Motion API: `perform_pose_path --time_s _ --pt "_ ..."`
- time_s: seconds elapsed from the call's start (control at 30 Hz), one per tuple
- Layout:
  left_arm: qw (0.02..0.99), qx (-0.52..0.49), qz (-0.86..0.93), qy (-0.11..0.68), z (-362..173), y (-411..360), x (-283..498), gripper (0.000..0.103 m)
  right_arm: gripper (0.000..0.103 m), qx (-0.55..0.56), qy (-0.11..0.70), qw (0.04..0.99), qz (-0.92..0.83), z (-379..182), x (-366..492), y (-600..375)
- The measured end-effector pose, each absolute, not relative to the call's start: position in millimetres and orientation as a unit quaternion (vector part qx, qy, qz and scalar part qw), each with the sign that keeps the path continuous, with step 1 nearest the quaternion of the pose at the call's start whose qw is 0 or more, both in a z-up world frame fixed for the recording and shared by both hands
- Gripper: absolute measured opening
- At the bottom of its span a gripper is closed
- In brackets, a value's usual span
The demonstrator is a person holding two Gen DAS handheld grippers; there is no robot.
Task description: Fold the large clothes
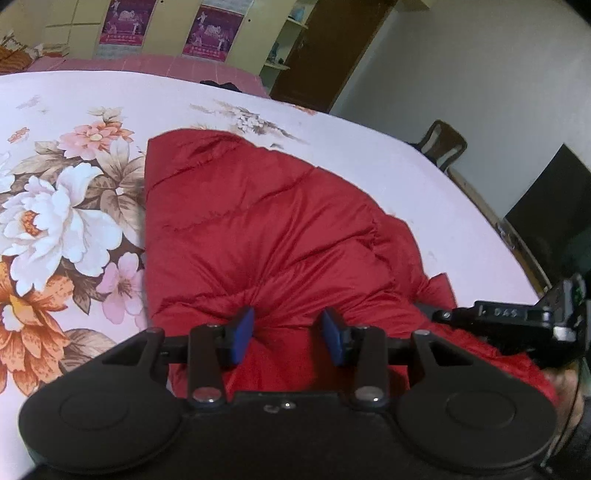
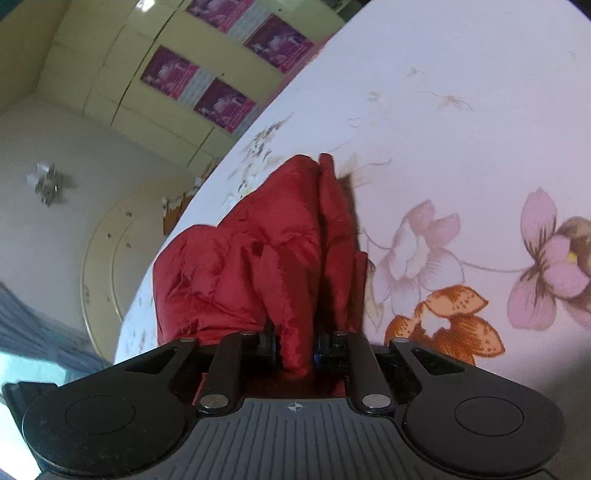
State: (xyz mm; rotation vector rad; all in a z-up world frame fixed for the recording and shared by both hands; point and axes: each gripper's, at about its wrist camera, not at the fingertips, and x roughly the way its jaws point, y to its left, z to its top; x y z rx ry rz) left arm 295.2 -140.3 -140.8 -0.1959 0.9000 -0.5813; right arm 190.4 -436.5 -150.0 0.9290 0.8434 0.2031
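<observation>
A red padded jacket (image 1: 258,229) lies on a bed covered by a pale pink floral sheet (image 1: 66,206). My left gripper (image 1: 288,334) is open, its blue pads (image 1: 242,332) pressed down into the jacket's near edge with cloth bulging between them. My right gripper (image 2: 295,345) is shut on a fold of the red jacket (image 2: 273,251), which bunches up in front of it. The right gripper's body (image 1: 517,321) shows at the right of the left wrist view, at the jacket's right edge.
The bed's right edge (image 1: 491,218) runs past a wooden chair (image 1: 441,142) and a dark screen (image 1: 554,206). A second bed with a pink cover (image 1: 147,62) and yellow cupboards with posters (image 1: 210,29) stand behind. The sheet spreads wide to the left of the jacket.
</observation>
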Motion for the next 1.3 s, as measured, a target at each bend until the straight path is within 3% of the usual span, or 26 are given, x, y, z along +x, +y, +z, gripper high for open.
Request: perform_pose_path --time_s 0.1,0.13,0.17,0.2,0.33,0.43,0.63,0.83,1.0,1.07,1.27,1.3 --pt "0.848 -0.094 -0.282 0.439 -133 -139 300 0.041 0.018 0.402 0.406 0.816 0.090 -132 191 -439" --pt "0.848 -0.100 -0.282 0.438 -128 -135 302 0.045 0.034 0.389 0.408 0.822 0.081 -123 189 -441" --pt "0.851 -0.106 -0.280 0.431 -122 -130 302 0.051 0.044 0.366 0.406 0.835 0.062 -106 189 -442" --pt "0.860 -0.108 -0.272 0.418 -116 -125 302 0.062 0.057 0.336 0.394 0.855 0.045 -90 186 -443" --pt "0.875 -0.112 -0.260 0.393 -102 -118 327 0.062 0.056 0.270 0.362 0.890 0.066 -43 204 -434" --pt "0.880 -0.081 -0.266 0.386 -99 -139 351 0.061 0.034 0.174 0.396 0.896 0.105 -33 245 -392" --pt "0.861 -0.011 -0.285 0.422 -115 -192 385 0.061 0.034 0.107 0.488 0.862 0.087 -89 294 -352" --pt "0.846 0.026 -0.281 0.453 -136 -204 393 0.062 0.034 0.144 0.485 0.859 0.076 -107 287 -365" --pt "0.867 0.016 -0.268 0.420 -103 -189 366 0.062 0.038 0.161 0.478 0.862 0.059 -71 267 -383" --pt "0.877 -0.012 -0.277 0.391 -82 -173 335 0.062 0.060 0.164 0.454 0.872 0.082 -44 243 -387" --pt "0.875 -0.010 -0.300 0.379 -72 -162 235 0.060 0.059 0.127 0.417 0.884 0.170 -10 168 -367" --pt "0.878 -0.008 -0.290 0.380 -73 -162 219 0.058 0.054 0.115 0.413 0.886 0.179 -9 158 -362"
